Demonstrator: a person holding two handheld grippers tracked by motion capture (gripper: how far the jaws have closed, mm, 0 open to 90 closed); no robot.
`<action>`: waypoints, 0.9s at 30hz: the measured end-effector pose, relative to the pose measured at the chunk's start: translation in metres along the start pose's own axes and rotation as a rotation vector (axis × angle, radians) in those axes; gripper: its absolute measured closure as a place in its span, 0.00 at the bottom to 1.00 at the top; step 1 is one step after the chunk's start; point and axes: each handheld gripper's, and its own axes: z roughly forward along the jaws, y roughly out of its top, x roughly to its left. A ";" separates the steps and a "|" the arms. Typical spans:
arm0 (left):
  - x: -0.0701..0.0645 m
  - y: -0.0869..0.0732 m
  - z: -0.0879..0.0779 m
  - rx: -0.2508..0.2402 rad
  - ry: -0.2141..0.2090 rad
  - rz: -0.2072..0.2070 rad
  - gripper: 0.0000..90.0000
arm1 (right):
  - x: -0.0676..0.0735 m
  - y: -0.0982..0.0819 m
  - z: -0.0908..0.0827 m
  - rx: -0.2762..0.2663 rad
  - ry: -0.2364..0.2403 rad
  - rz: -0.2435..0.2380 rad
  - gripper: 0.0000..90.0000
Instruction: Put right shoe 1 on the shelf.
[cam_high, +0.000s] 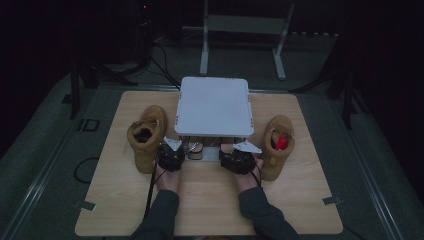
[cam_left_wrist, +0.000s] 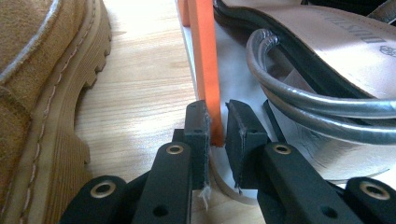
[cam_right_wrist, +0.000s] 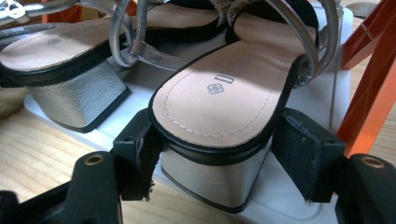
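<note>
Dim floor and dark stands ringed the wooden table (cam_high: 210, 200), which carried a small shoe rack with a white top shelf (cam_high: 215, 106) and orange uprights.

On the rack's lower white shelf (cam_right_wrist: 299, 100) lay 2 silver block-heel sandals. The nearer sandal (cam_right_wrist: 219, 102) had its heel toward the right gripper (cam_right_wrist: 224, 154), whose jaws stood wide on either side of that heel, close to its sides; whether they were touching it could not be told. The other sandal (cam_right_wrist: 60, 60) lay beside it, farther off in the right gripper view. The left gripper (cam_left_wrist: 217, 128) had its jaws narrowed around an orange upright (cam_left_wrist: 203, 60) at the rack's front corner, pinching the bar and apparently steadying the frame.

Farther out, 2 tan boots flanked the rack on the tabletop: one (cam_high: 146, 137) just beside the left gripper, the other (cam_high: 277, 145) by the right, with something red tucked in its opening.

Judging by this, the work was early: the rack was braced and the heel lined up, but the sandal remained on its shelf, so closing, lifting and drawing it out were all left.
</note>
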 end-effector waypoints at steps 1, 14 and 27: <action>0.000 0.000 0.000 0.000 0.000 0.001 0.88 | 0.000 0.001 0.001 0.002 -0.001 -0.002 0.38; 0.000 0.000 0.000 0.000 0.000 0.000 0.88 | 0.000 -0.006 -0.024 0.058 0.056 -0.076 0.36; -0.004 -0.004 -0.007 0.008 -0.005 0.030 0.71 | -0.004 -0.018 -0.024 0.115 0.039 -0.086 0.43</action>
